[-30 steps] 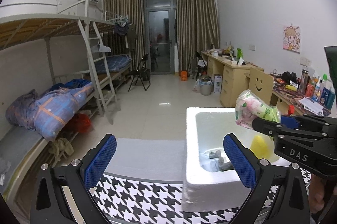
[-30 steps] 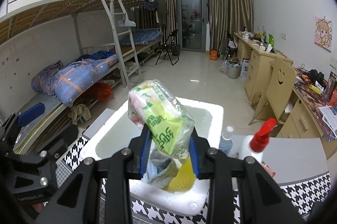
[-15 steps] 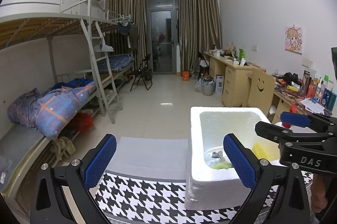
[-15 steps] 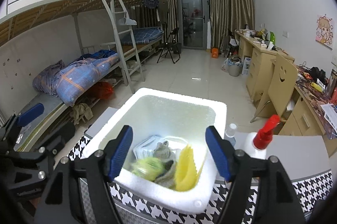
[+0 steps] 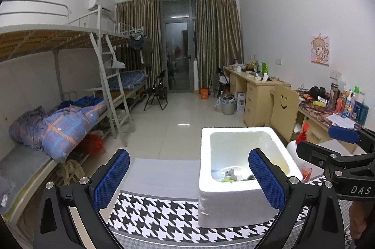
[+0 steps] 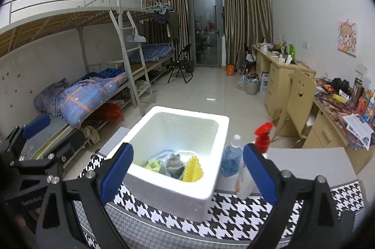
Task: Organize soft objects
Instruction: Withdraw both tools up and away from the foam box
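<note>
On the black body of my right gripper (image 5: 342,148), seen from my left wrist camera, I read the white letters "DAS". My left gripper (image 6: 35,139), seen from the right wrist camera, carries a faint line of print on its body, too blurred to read. The packets in the foam box (image 6: 211,192) show no legible print.

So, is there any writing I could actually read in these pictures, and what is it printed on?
"DAS": white letters on the black body of the right hand-held gripper, seen from the left wrist view.
Pale lettering on the left hand-held gripper, right wrist view: too blurred to read.
Green print on the packet in the foam box: too small to read.
Bottle labels and papers on the desk: too small to read.
</note>
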`<state>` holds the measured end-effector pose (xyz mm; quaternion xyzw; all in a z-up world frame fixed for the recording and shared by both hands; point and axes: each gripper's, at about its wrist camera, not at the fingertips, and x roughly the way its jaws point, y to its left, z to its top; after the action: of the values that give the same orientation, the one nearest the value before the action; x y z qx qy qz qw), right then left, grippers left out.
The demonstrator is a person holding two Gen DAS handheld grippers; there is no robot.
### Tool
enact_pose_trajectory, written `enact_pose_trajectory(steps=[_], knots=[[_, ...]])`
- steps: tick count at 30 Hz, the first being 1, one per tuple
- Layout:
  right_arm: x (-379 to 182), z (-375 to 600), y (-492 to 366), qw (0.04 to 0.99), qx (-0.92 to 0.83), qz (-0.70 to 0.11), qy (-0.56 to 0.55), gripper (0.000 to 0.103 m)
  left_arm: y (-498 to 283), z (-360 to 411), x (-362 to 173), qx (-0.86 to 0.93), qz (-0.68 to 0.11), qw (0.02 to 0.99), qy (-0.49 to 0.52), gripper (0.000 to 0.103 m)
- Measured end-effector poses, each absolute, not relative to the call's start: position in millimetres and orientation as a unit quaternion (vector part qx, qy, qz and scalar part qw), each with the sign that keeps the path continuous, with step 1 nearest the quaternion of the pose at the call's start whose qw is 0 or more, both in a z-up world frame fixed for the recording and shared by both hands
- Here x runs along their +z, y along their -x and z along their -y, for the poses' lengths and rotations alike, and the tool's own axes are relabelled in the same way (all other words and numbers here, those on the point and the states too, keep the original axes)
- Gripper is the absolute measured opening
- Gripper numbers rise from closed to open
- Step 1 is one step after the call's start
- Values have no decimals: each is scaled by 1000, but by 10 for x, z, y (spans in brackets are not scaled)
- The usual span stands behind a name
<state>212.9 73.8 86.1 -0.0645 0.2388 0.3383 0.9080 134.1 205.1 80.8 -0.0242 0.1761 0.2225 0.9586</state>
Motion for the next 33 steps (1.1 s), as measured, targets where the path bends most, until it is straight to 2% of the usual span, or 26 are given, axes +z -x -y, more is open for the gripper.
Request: enact_pose_trajectory(steps=[20, 24, 33], knots=[[1041, -108, -1430, 923, 327, -192, 59, 97, -766, -1609, 991, 211, -147, 967, 5, 102], [1048, 21, -1289, 927, 323, -182, 53, 102, -669, -1556, 988, 210, -144, 967, 7, 102], [1003, 190, -1069, 931, 315, -172, 61, 102, -420, -1398, 974, 200, -137, 970, -2, 102]])
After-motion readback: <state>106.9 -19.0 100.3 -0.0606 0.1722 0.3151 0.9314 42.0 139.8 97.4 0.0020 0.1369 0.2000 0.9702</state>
